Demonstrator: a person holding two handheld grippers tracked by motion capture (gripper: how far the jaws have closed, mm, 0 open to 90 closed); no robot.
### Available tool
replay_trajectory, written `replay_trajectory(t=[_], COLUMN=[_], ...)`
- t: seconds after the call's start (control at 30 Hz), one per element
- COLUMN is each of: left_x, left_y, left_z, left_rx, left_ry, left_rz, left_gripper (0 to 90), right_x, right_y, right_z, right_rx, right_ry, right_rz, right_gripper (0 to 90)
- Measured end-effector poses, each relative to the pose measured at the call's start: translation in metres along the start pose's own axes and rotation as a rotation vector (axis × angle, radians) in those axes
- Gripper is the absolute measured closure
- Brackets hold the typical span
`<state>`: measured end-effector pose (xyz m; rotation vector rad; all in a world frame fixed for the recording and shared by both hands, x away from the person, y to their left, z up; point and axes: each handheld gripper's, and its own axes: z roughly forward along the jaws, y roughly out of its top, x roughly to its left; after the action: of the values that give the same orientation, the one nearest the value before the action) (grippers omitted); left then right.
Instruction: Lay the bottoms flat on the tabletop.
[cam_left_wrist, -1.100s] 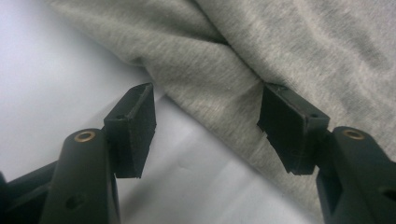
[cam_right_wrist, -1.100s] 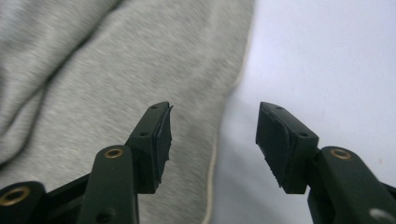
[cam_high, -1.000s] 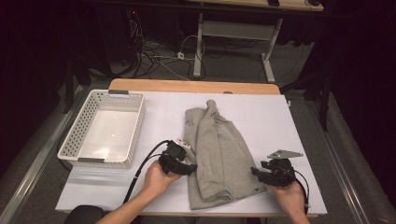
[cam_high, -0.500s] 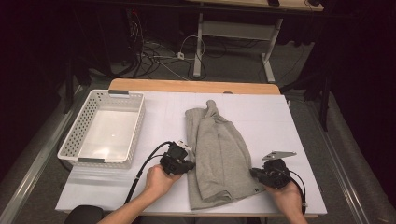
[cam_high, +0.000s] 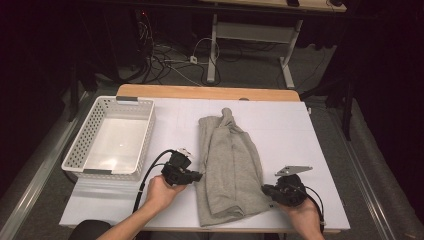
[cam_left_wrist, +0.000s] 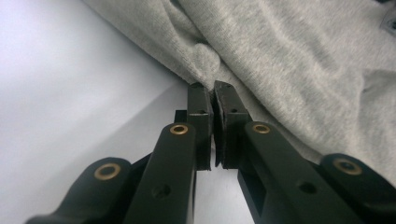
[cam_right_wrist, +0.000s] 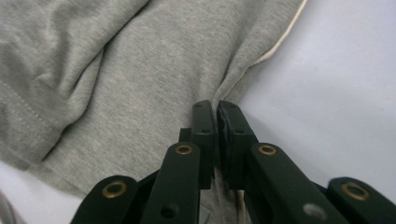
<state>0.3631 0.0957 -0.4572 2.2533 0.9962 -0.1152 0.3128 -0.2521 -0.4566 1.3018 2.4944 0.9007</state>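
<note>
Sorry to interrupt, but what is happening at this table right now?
A person is working on a grey garment lying flat on the white table. The left gripper has just closed on the garment's left edge, and the right gripper has just closed on its right edge near the hem. The white basket sits to the left.

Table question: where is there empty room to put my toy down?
The table is bare between the grey shirt and its right edge, and in the far strip between basket and shirt. The basket is empty inside. It is crowded near the front, where the left gripper and right gripper pinch the shirt's edges.
</note>
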Motion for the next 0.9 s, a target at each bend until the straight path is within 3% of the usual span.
replay_trajectory(t=[0.23,0.4,0.63,0.8,0.9], left_x=[0.01,0.018,0.019,0.014,0.011], left_y=[-0.008,-0.016,-0.021,-0.017,-0.011], left_z=[-0.018,-0.03,-0.031,-0.039,-0.044], left_rx=[-0.016,-0.028,-0.04,-0.113,-0.15], left_ry=[0.01,0.034,0.045,0.08,0.096], left_rz=[-0.019,-0.032,-0.023,0.002,0.019], left_gripper=[84.6,84.6,83.1,68.4,63.0], right_x=[0.01,0.022,0.028,0.025,0.023], right_y=[-0.002,-0.006,-0.011,-0.011,-0.011], right_z=[-0.003,-0.003,0.001,-0.005,-0.011], right_rx=[-0.009,0.002,0.029,-0.039,-0.084], right_ry=[0.046,0.072,0.065,0.068,0.05], right_rz=[-0.005,-0.041,-0.054,-0.03,-0.022], right_gripper=[86.3,86.3,83.4,71.2,69.1])
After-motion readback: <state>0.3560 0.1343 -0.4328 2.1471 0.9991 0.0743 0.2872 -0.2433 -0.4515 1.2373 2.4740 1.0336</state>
